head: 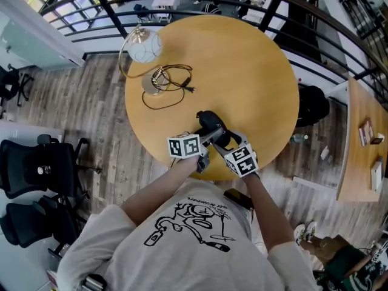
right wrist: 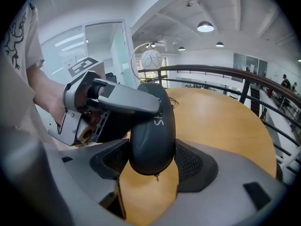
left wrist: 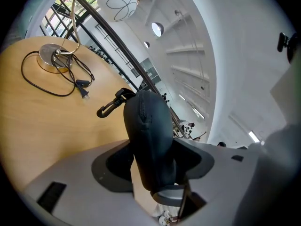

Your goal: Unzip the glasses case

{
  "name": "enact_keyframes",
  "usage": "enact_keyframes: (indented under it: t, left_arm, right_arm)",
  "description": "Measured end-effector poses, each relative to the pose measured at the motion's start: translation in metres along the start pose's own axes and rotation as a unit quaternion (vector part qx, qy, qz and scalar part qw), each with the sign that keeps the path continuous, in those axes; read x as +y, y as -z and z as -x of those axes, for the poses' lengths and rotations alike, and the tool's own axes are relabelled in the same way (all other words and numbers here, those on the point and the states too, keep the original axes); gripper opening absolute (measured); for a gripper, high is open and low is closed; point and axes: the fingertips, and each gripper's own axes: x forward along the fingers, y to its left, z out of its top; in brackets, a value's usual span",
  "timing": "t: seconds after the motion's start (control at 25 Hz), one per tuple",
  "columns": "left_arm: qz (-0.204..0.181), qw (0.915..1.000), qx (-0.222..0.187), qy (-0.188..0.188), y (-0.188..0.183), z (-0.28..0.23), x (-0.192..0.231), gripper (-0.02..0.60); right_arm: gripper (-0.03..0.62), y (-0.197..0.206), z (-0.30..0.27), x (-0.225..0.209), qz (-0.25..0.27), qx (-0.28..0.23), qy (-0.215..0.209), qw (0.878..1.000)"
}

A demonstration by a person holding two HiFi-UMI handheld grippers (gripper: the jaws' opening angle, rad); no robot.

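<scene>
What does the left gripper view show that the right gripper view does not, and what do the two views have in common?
Only the left gripper view shows the black clip at the far end of the glasses case, and the lamp's base with its cord on the table. Only the right gripper view shows the left gripper, the person's arm behind it, and white print on the case. Both show the case between that gripper's own jaws, the wooden table and the lamp's round shade.
</scene>
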Motion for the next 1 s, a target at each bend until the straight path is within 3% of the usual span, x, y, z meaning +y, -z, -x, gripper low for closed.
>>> enact_keyframes:
  t: [0.36,0.52,0.76,1.0]
  left_arm:
    - [0.004,0.9999,-0.014,0.004,-0.002,-0.003,-0.001,0.287]
    - [-0.001,0.9998,-0.018,0.000,-0.005,-0.002,-0.006,0.264]
    - [0.004,0.9996,-0.024,-0.011,-0.008,0.003,0.004,0.249]
    - [0.014,0.9993,-0.031,-0.014,-0.017,0.009,0.011,0.247]
  right_arm:
    - [0.305,-0.006,-0.003,0.011,-0.013,-0.005,-0.012,1.000]
    - [0.307,-0.008,-0.004,0.014,-0.006,-0.009,-0.009,1.000]
    - [0.307,-0.004,0.005,0.014,0.046,-0.002,-0.027,0.999]
    - [0.283,0.019,0.006,0.014,0.101,0.047,-0.025,0.994]
